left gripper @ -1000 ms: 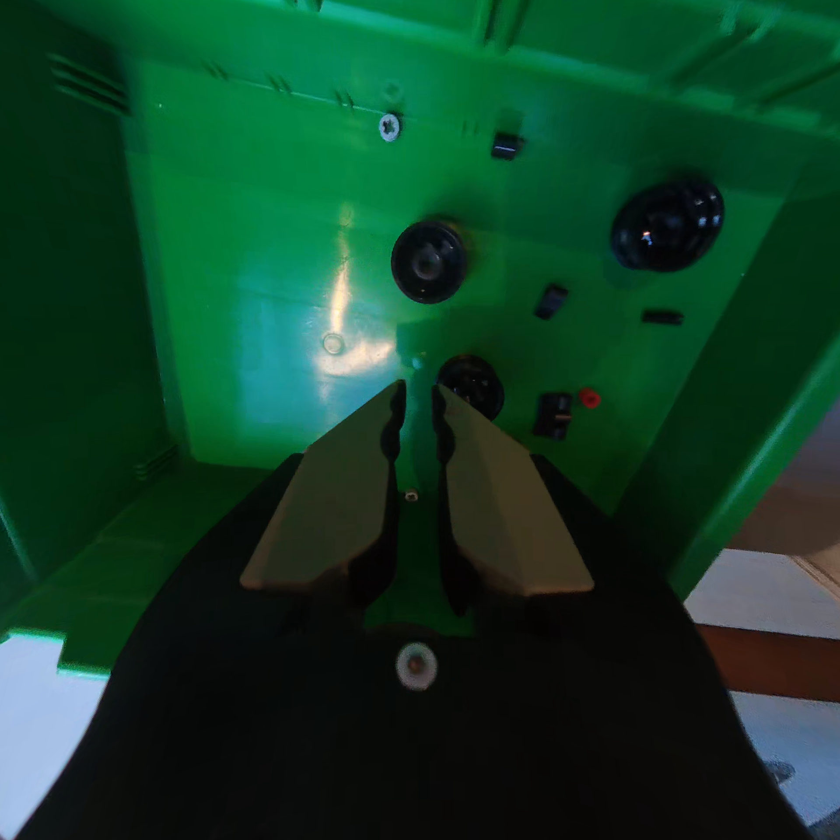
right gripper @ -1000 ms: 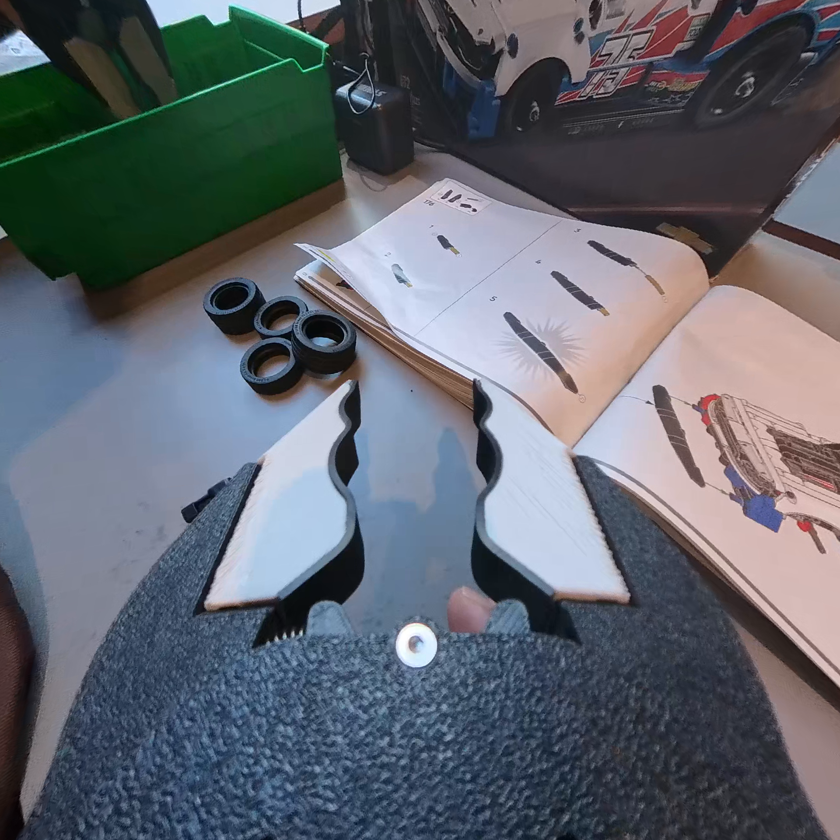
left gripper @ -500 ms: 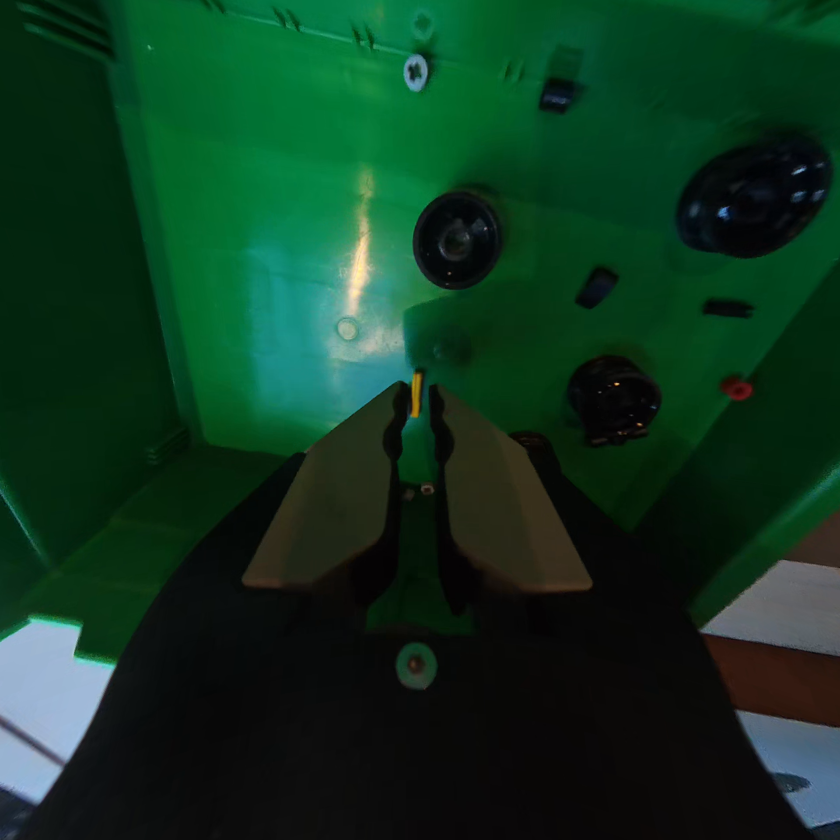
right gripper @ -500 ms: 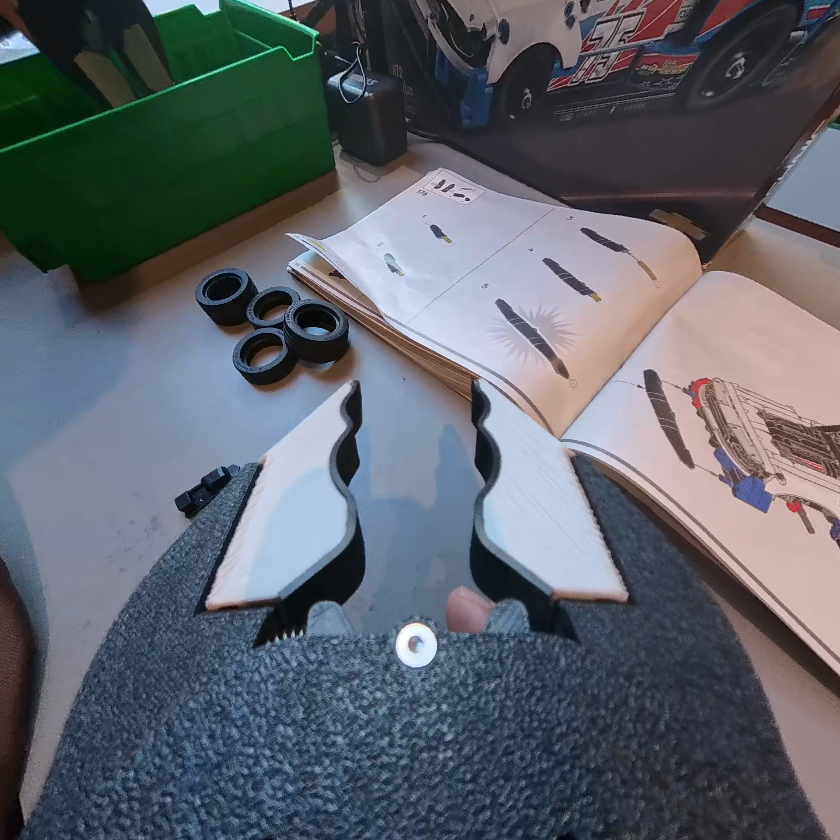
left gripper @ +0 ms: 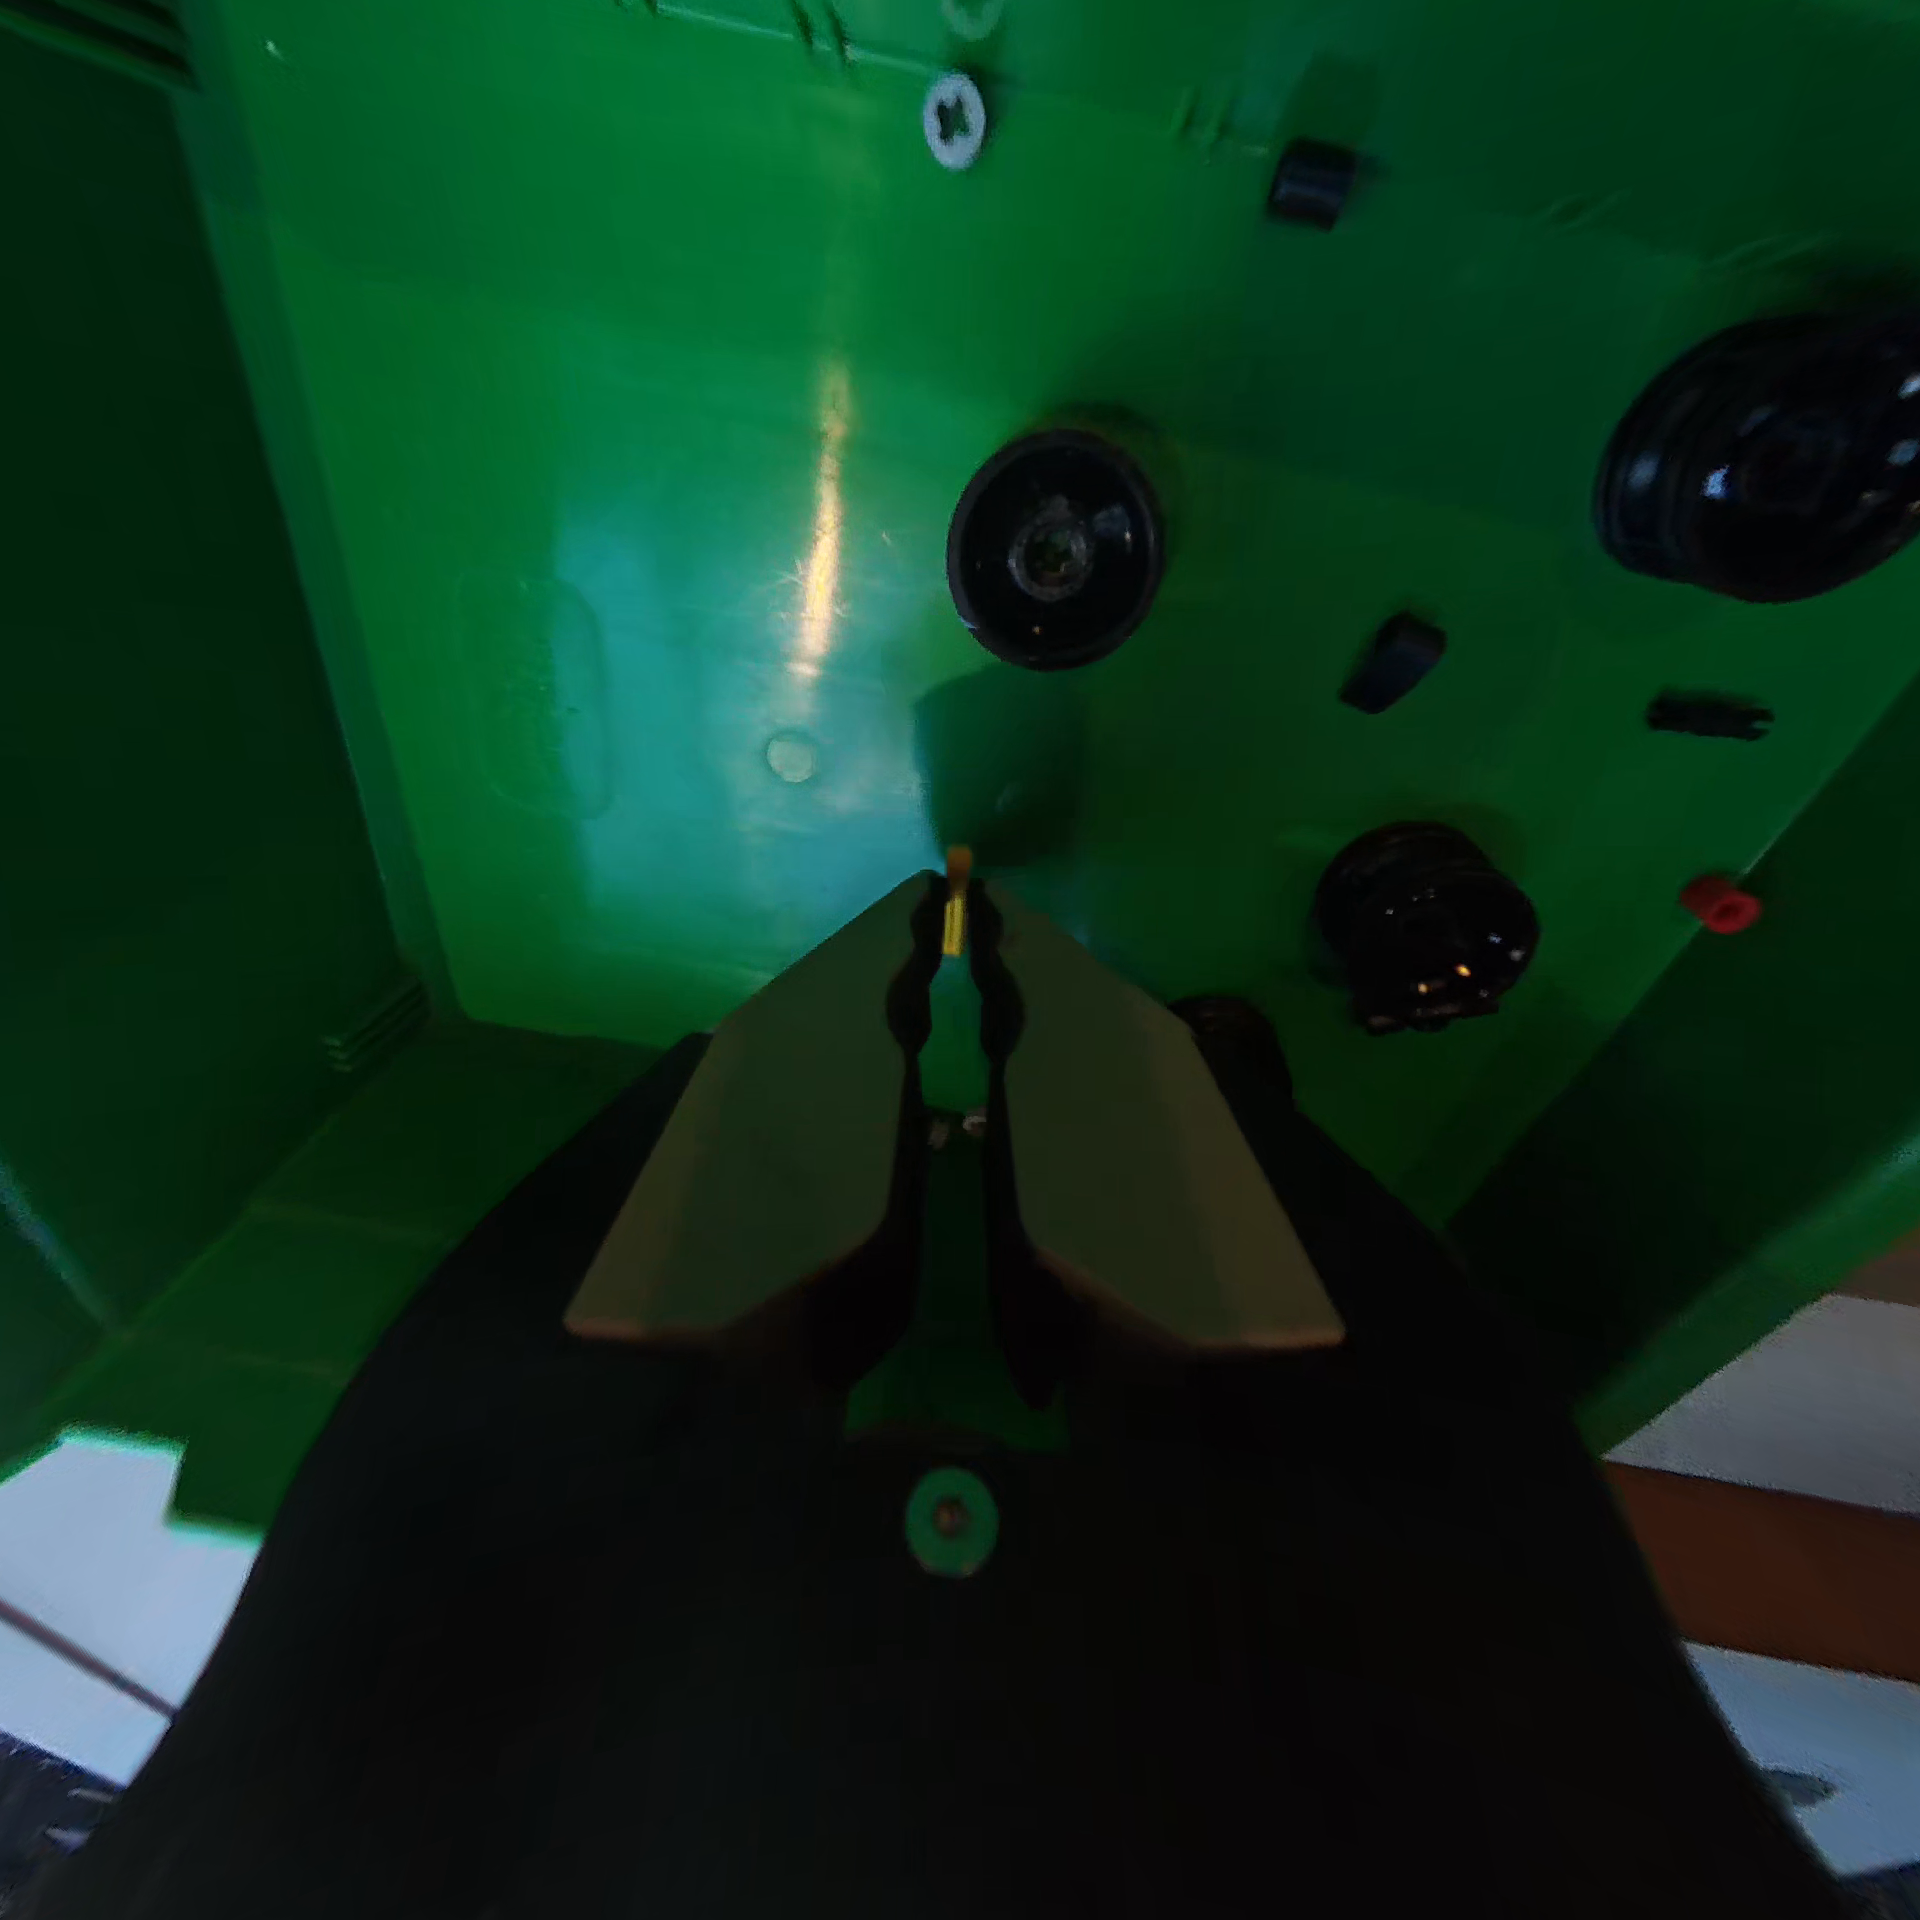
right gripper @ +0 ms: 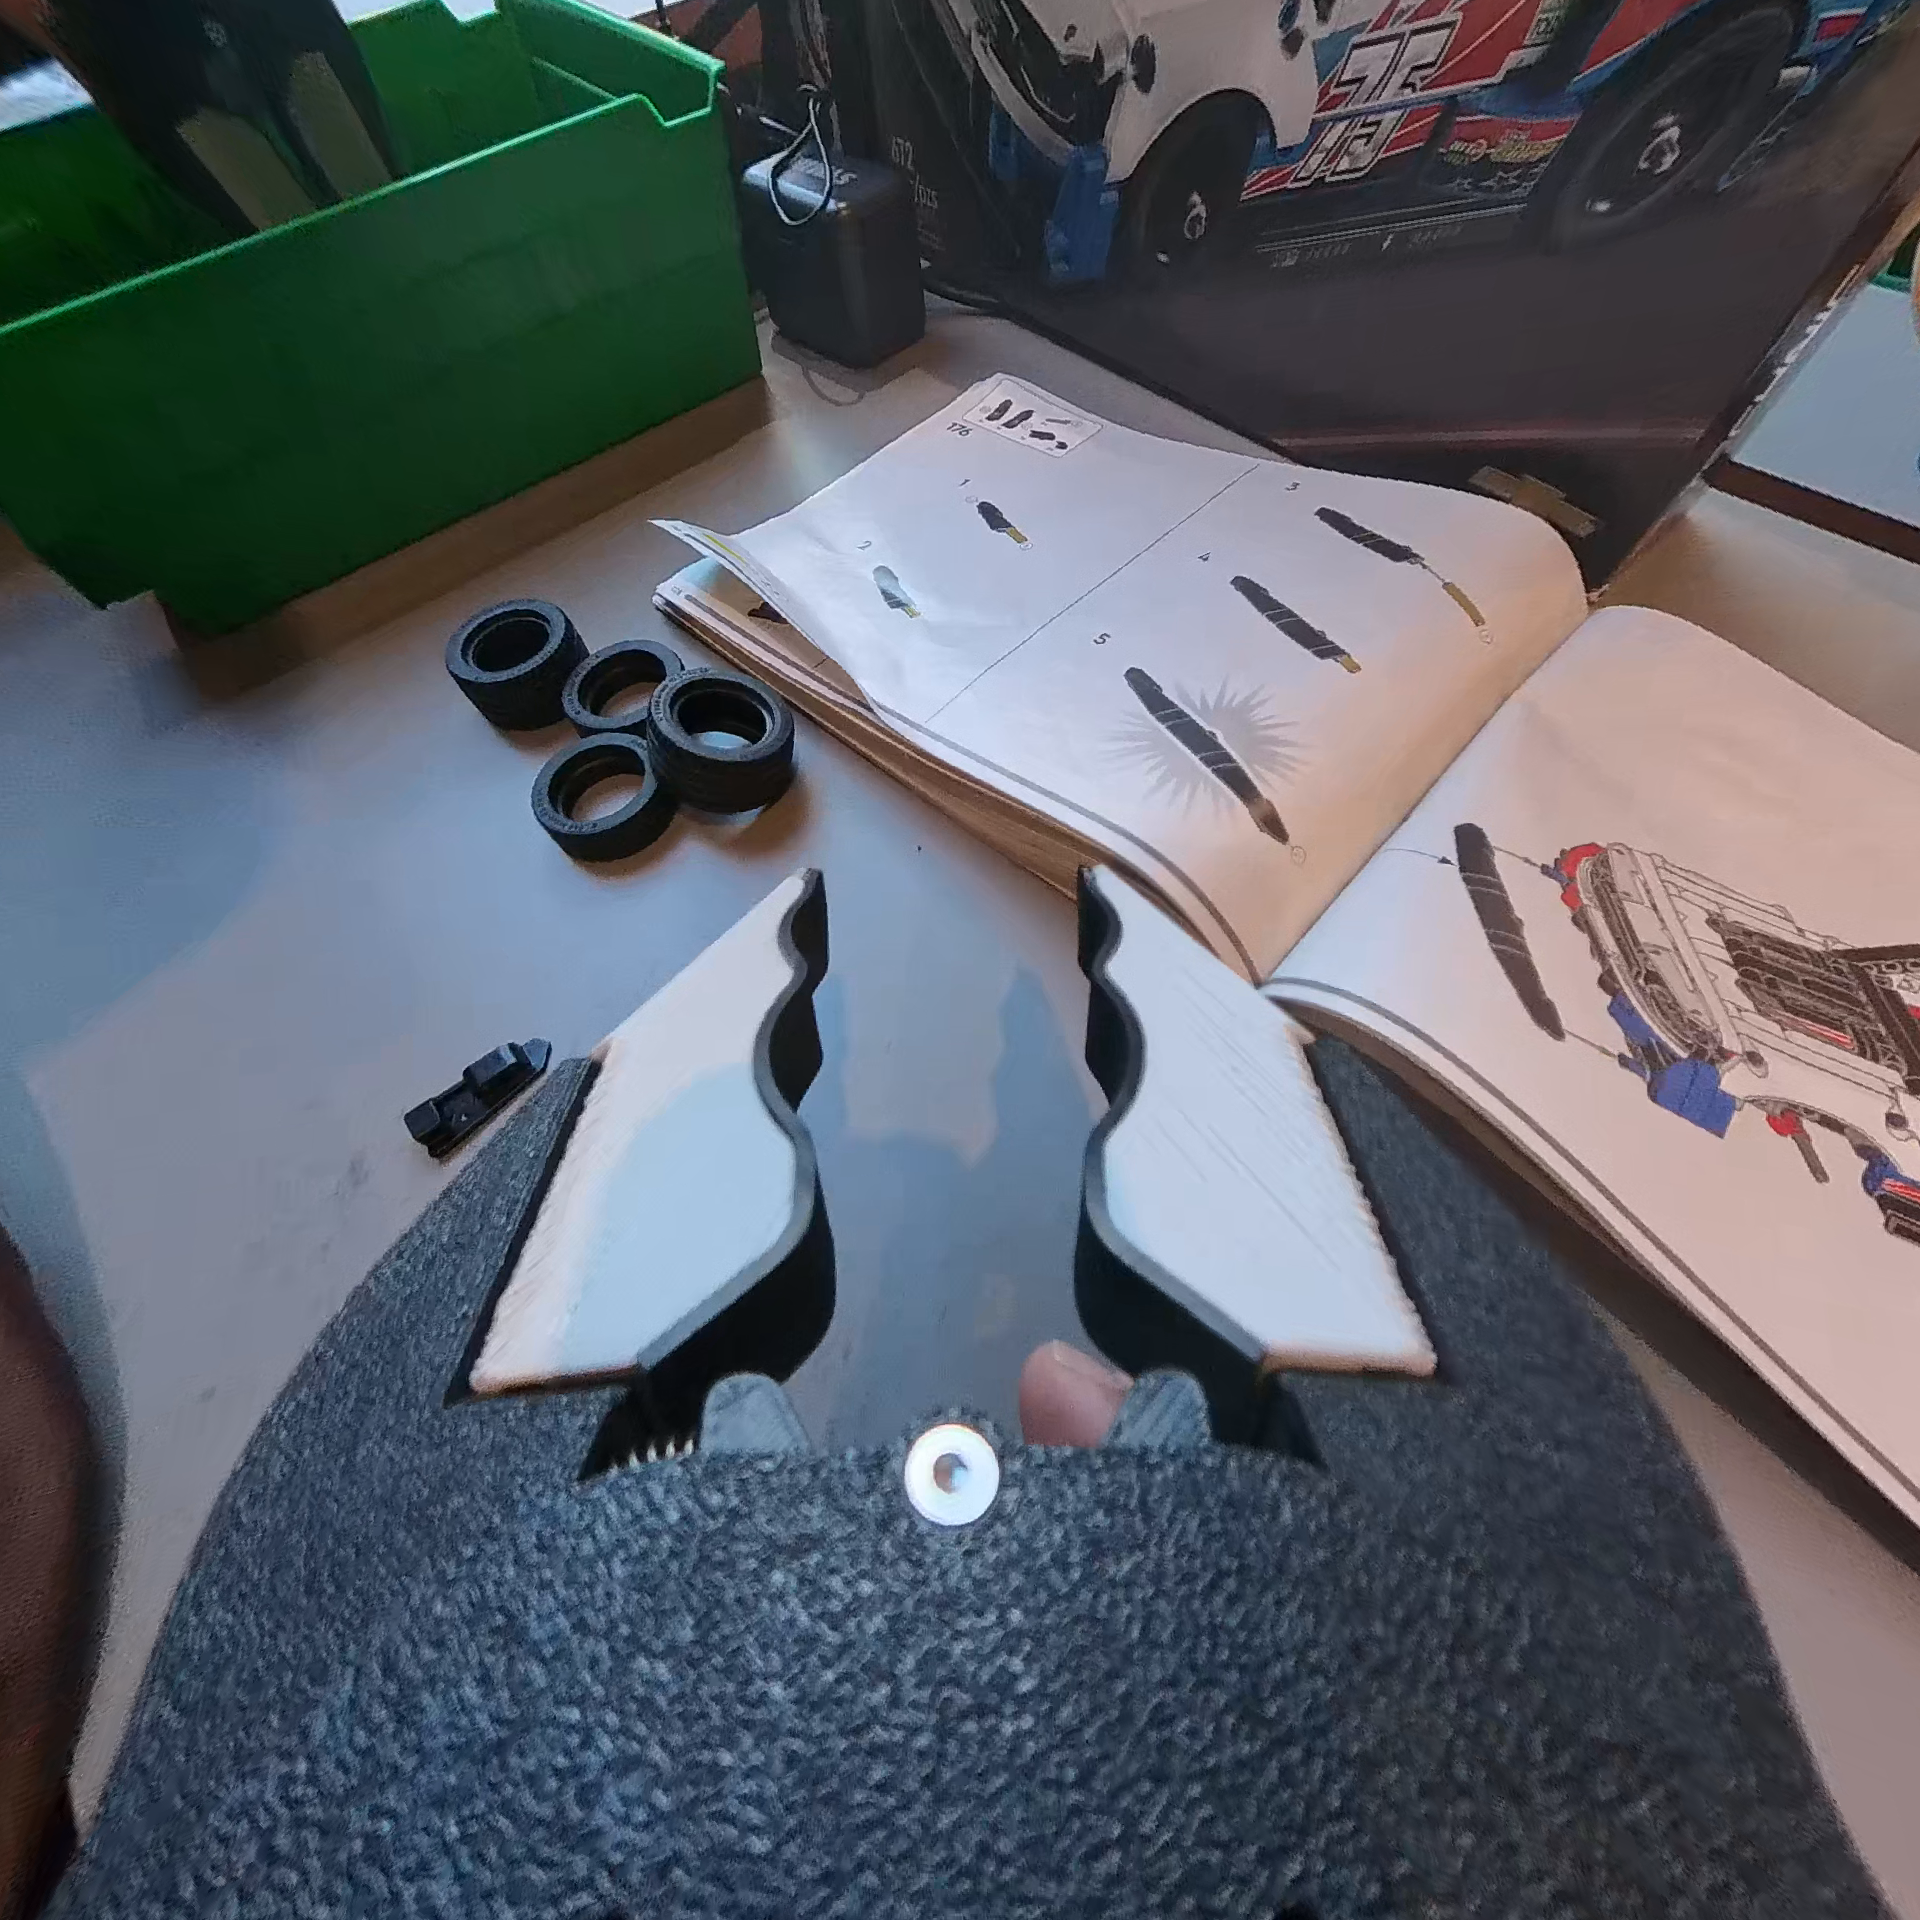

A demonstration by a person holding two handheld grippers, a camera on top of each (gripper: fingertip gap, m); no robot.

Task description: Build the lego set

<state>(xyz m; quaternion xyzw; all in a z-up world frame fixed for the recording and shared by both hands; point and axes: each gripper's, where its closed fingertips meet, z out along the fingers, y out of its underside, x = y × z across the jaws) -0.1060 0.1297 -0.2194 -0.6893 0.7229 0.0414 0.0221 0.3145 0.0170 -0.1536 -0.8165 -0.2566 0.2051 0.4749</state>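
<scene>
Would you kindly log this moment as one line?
left gripper: shut on yellow piece, inside green bin | right gripper: open, empty, above table | tyres: untouched

My right gripper [right gripper: 951, 914] hangs over the grey table [right gripper: 260, 935], jaws wide apart with nothing between them. Four black tyres [right gripper: 623, 717] cluster ahead to the left, near an open instruction booklet [right gripper: 1195, 623]. A small black piece [right gripper: 473, 1107] lies just beside my left finger. A green bin [right gripper: 364, 343] sits behind the tyres.

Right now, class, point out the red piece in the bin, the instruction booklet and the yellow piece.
red piece [left gripper: 1720, 906], left wrist view, its middle
instruction booklet [right gripper: 1195, 623], right wrist view, left page
yellow piece [left gripper: 956, 914], left wrist view, its shaft
</scene>
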